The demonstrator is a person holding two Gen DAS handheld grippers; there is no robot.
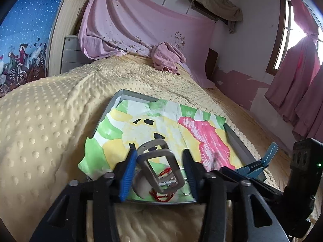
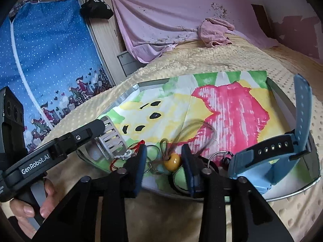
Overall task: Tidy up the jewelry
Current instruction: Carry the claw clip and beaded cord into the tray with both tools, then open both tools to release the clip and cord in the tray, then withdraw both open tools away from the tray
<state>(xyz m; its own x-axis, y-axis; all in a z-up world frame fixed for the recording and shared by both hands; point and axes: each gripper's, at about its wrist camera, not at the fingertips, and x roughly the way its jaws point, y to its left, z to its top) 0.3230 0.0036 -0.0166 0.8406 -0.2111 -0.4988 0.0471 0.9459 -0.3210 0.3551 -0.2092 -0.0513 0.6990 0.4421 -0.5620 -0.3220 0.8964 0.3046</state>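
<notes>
A grey tray (image 1: 115, 100) lined with a painted paper sits on the yellow bedspread and shows in both views (image 2: 129, 92). My left gripper (image 1: 159, 161) is open around a silver metal watch band (image 1: 159, 167) standing at the tray's near edge; the band also shows in the right wrist view (image 2: 111, 137). A red cord charm (image 1: 163, 196) lies under it. My right gripper (image 2: 163, 159) is open around a yellow bead charm with brown tassels (image 2: 171, 161). A blue watch strap (image 2: 282, 147) lies to its right and also shows in the left wrist view (image 1: 260, 161).
Metal key rings (image 2: 151, 155) and a small black-and-red ring piece (image 2: 227, 155) lie near the tray's front. A pink towel (image 1: 167, 57) lies at the head of the bed. A blue starred cloth (image 2: 46, 60) hangs on the left.
</notes>
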